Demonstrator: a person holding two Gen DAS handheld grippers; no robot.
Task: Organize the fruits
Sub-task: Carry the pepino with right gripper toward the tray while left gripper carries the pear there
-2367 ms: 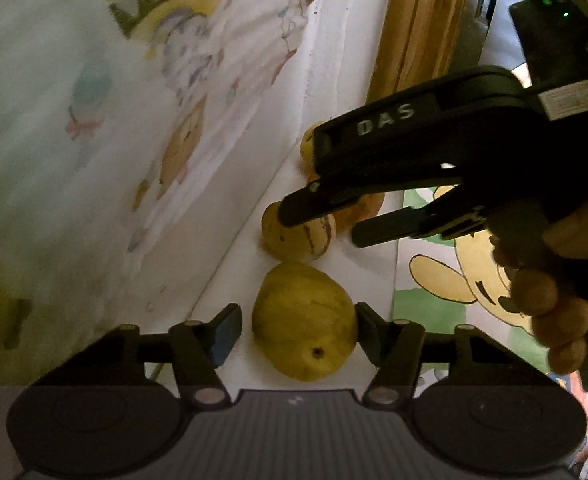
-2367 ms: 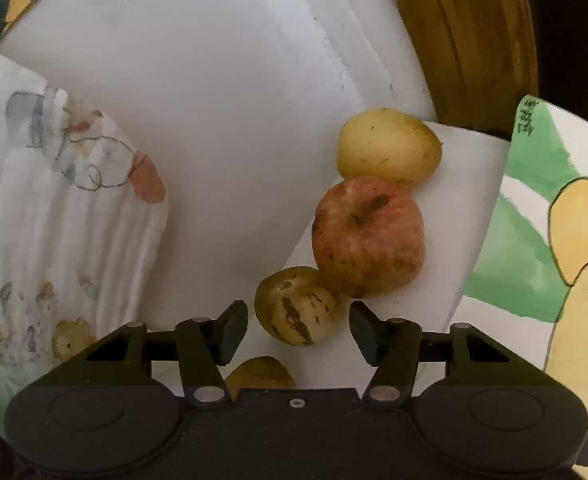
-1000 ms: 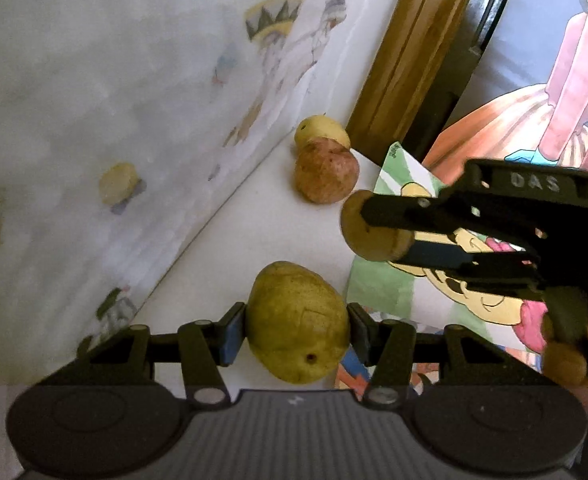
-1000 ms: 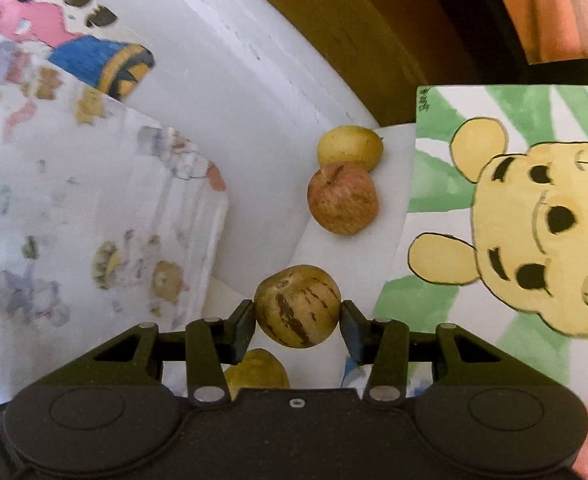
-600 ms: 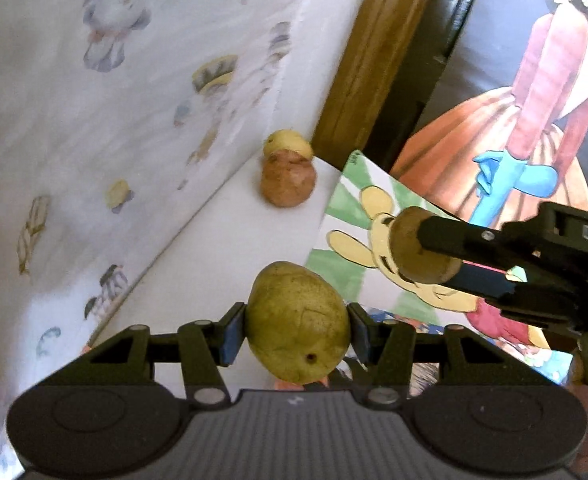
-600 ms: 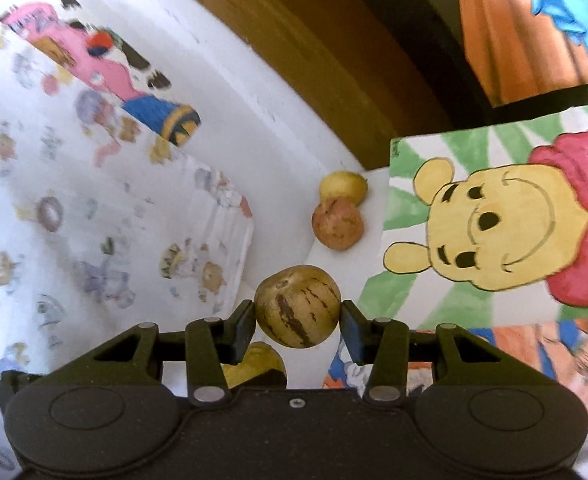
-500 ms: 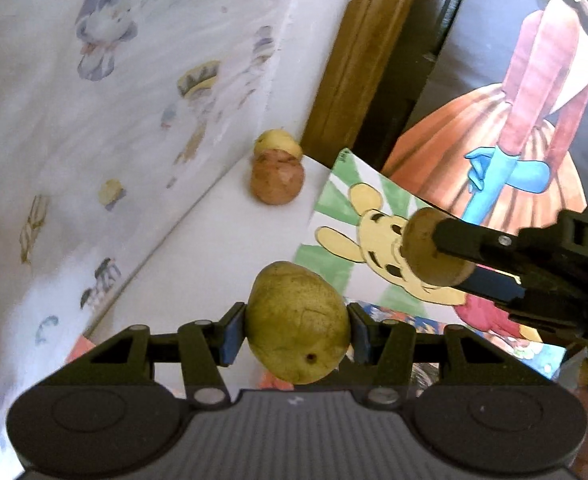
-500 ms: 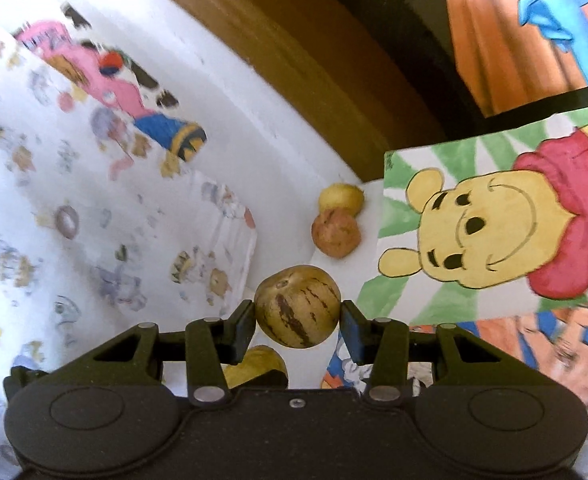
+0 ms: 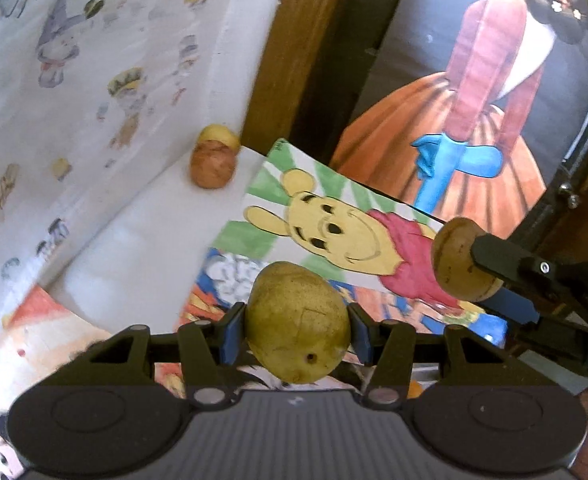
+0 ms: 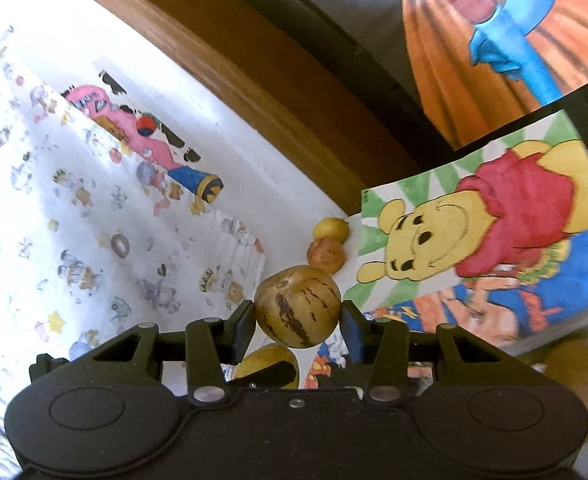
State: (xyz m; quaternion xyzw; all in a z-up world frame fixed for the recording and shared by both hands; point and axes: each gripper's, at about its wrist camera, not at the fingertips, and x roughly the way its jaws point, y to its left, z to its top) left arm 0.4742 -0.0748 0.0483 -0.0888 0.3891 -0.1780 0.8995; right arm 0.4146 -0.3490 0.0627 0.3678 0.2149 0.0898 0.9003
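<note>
Right gripper [image 10: 297, 320] — both pads clamped on a round yellowish fruit with dark brown stripes [image 10: 297, 306], held clear of the surface. Below it, a yellow-green fruit [image 10: 268, 362], partly hidden behind a black finger. Farther off on the white surface [image 10: 286, 208]: a reddish apple [image 10: 326, 256] touching a yellow fruit [image 10: 331, 230] behind it. To the right — a cartoon bear drawing [image 10: 474, 224] lying flat. To the left, a patterned white cloth [image 10: 94, 208]. Behind, a brown wooden frame [image 10: 234, 56].
</note>
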